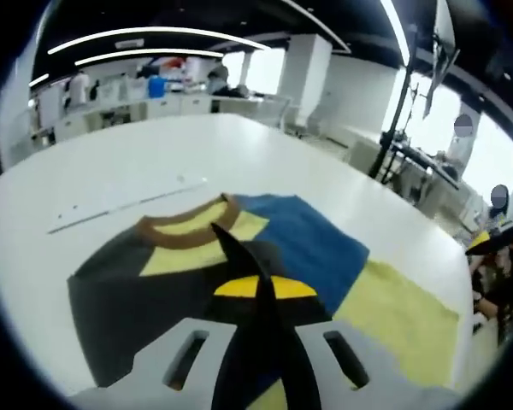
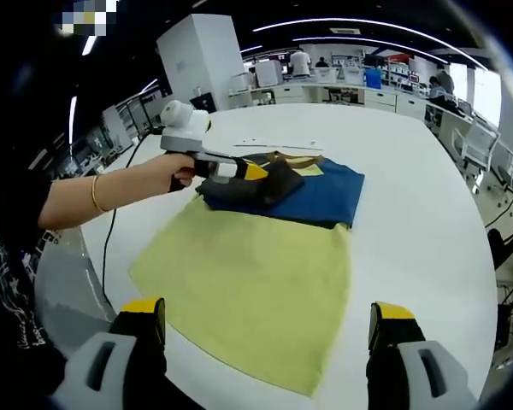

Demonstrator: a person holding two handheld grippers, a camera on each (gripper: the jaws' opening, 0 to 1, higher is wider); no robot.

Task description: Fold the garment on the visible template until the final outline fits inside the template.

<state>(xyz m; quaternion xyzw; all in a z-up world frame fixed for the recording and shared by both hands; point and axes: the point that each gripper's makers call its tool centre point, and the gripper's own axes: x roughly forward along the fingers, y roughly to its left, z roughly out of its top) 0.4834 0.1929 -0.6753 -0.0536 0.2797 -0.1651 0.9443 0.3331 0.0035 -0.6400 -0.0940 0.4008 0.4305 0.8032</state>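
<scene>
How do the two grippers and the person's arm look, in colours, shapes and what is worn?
The left gripper has a white body, black jaws with yellow bands and a black cable. The right gripper has grey bases and black jaws with yellow tips. The arm wears a gold bangle and a black sleeve.

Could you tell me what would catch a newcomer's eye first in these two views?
The colour-blocked garment spread on the white table, its yellow panel nearest the open right gripper. In the right gripper view, the left gripper, held by a hand, is pinching dark fabric near the brown collar.
</scene>
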